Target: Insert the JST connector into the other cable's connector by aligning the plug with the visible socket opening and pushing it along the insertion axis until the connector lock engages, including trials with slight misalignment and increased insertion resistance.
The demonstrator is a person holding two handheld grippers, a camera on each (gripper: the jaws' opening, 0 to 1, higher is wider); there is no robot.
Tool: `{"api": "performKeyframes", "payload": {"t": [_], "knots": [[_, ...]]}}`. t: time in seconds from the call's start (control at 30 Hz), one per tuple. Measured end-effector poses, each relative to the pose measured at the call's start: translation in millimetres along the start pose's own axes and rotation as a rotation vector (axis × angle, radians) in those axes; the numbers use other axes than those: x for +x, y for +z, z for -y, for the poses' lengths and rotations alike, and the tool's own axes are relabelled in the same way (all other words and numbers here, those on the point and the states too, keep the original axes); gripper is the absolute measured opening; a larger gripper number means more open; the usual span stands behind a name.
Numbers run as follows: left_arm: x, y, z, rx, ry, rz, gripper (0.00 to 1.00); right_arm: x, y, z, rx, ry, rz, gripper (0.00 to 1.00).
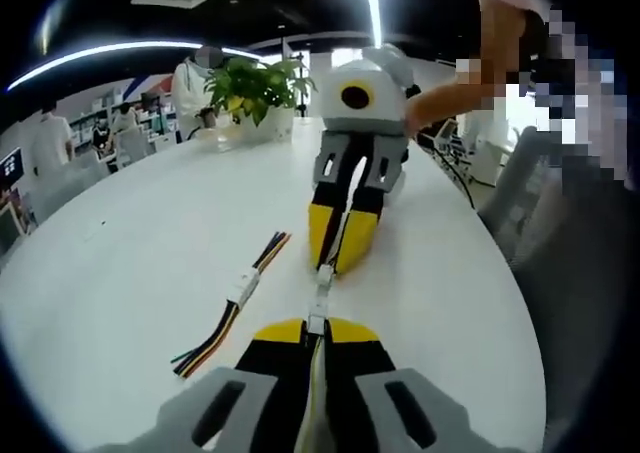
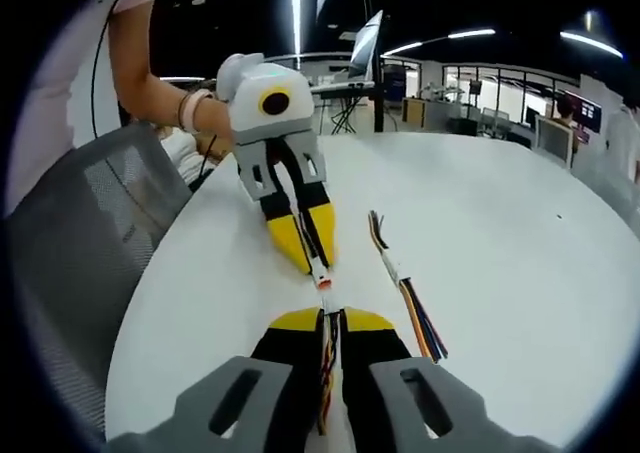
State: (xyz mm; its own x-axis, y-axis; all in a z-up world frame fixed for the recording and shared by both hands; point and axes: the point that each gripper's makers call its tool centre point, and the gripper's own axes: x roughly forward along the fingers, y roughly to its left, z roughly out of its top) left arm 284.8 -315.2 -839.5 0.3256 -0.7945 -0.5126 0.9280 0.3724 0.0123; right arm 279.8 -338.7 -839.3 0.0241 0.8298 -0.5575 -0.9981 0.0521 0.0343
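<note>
On the white table [image 1: 140,243], my two grippers meet tip to tip. At the bottom of the left gripper view, the left gripper [image 1: 312,325] is shut on a cable whose white JST connector [image 1: 320,295] sticks out ahead of the jaws. The right gripper [image 1: 328,265] comes from above, shut on the other end of that white piece. In the right gripper view, the right gripper [image 2: 330,318] is shut on a cable with coloured wires. Its white connector [image 2: 323,281] reaches the left gripper [image 2: 318,263]. I cannot tell whether the two connectors are fully mated.
A spare cable with a white connector [image 1: 242,288] [image 2: 392,271] lies loose on the table beside the grippers. A potted plant [image 1: 255,88] stands at the far edge. A grey mesh chair [image 2: 80,233] sits by the table, and a person's arm [image 2: 150,83] holds the left gripper.
</note>
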Motion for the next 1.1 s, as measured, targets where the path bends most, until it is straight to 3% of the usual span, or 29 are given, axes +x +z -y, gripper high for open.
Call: {"api": "performKeyframes", "payload": {"t": [0.37,0.6,1.1], "knots": [[-3.0,8.3,-1.6,-0.036,-0.025,-0.005,0.0,3.3,4.2,2.1,-0.061,0.044,-0.034,0.03],[-0.7,7.8,-0.3,-0.034,-0.042,-0.018,0.0,3.4,4.9,3.6,-0.082,0.051,-0.043,0.03],[1.5,5.5,1.4,-0.107,-0.054,-0.036,0.0,5.5,2.3,-0.7,-0.122,0.068,-0.073,0.03]]}}
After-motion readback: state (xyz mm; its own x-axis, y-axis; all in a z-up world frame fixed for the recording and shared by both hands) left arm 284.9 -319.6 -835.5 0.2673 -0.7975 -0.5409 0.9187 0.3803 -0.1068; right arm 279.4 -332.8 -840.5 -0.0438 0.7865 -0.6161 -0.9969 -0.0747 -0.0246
